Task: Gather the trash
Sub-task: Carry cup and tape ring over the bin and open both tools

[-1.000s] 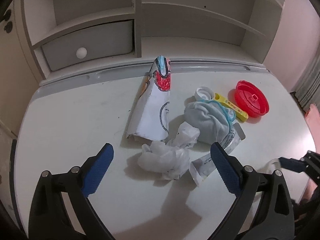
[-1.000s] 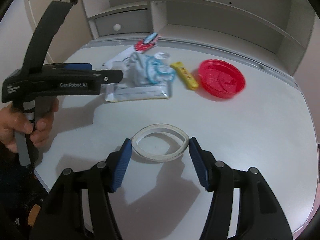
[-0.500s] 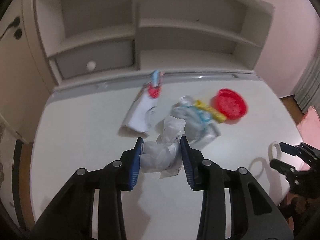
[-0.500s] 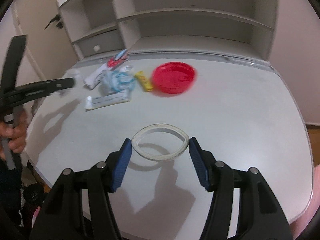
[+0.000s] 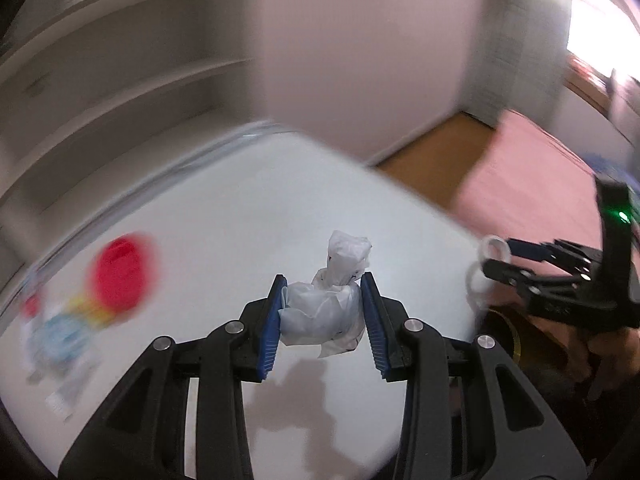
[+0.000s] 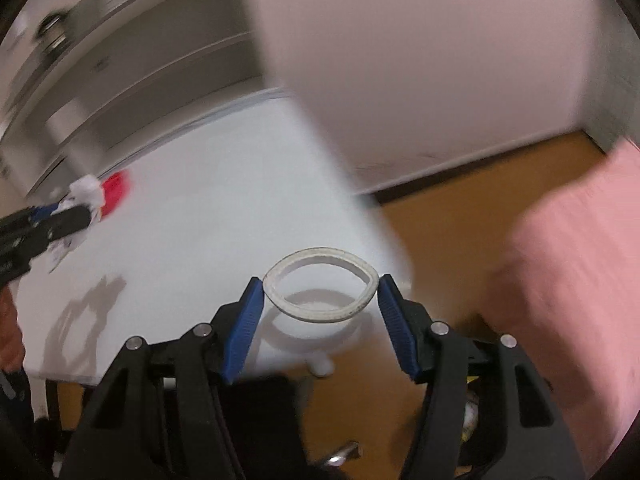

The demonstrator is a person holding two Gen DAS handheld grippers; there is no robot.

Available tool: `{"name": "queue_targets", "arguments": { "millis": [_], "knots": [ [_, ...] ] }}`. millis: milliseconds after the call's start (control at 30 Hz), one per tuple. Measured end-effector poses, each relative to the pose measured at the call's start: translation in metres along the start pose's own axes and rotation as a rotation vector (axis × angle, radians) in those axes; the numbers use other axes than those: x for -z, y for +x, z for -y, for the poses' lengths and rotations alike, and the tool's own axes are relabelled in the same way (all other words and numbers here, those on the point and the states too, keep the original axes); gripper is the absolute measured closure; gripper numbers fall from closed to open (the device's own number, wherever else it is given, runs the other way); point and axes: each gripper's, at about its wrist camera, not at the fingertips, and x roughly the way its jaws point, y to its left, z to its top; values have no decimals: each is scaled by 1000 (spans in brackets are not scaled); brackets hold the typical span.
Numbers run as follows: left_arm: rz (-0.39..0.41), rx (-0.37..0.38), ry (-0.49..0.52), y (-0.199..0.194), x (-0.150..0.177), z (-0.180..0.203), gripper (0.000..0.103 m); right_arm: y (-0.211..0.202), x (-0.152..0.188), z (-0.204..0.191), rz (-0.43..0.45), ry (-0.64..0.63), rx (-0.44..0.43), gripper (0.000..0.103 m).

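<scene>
1. White table [image 5: 224, 216] fills the lower left of both blurred views; wooden floor [image 6: 472, 184] lies right.
2. Left gripper [image 5: 322, 312] clamps a crumpled plastic wad [image 5: 328, 312] at centre.
3. Right gripper [image 6: 320, 300] squeezes a white ring [image 6: 320, 316].

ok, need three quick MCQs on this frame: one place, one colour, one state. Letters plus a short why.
1. Where is the red lid?
A. on the table
B. on the floor
C. in a gripper

2. What colour are the gripper pads?
A. green
B. blue
C. yellow

3. What is the right gripper doing?
A. hanging open and empty
B. gripping a white ring
C. gripping a red lid

Answers:
1 A, it lies on the white table, far left.
2 B, both pairs show blue.
3 B, the white ring is squeezed oval between its pads; the left gripper grips a plastic wad.
</scene>
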Motion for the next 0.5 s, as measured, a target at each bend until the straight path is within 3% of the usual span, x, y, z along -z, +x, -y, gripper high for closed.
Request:
{"name": "queue_targets", "arguments": {
  "millis": [267, 433, 500],
  "knots": [
    [-63, 269, 248, 82, -24, 156, 66, -15, 68, 163, -70, 294, 172, 45],
    [-165, 402, 358, 138, -28, 236, 66, -10, 113, 220, -146, 405, 227, 45],
    [-192, 399, 421, 162, -27, 262, 66, -4, 131, 240, -181, 449, 237, 45]
  ]
}}
